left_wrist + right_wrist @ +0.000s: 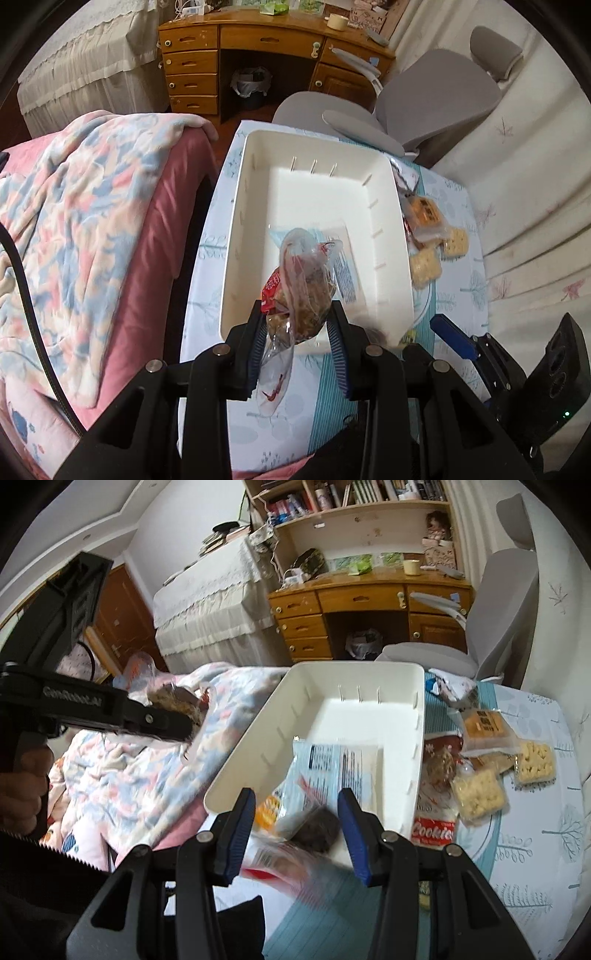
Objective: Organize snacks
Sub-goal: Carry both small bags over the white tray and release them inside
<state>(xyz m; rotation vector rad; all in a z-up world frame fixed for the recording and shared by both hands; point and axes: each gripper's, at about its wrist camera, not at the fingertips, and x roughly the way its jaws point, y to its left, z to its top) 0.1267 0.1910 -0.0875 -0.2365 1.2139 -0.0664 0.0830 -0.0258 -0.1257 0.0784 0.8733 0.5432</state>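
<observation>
A white plastic bin point(388, 236) stands on the patterned table; it also shows in the right wrist view point(417, 738). My left gripper point(299, 325) is shut on a clear-wrapped brown pastry point(303, 291) and holds it above the bin's near rim. It also shows at the left of the right wrist view point(173, 722). My right gripper point(297, 808) is open over the bin's near end, with a dark round snack in a clear wrapper point(317, 827) between the fingers, blurred. A white-blue packet point(340, 771) lies flat in the bin.
Right of the bin lie several wrapped snacks: cracker packs point(480, 795), an orange-labelled cake point(484, 723) and a red Cookies bag point(434, 827). A bed with a floral blanket point(74, 221) is at the left. A grey chair point(436, 96) and a wooden desk point(266, 44) stand behind.
</observation>
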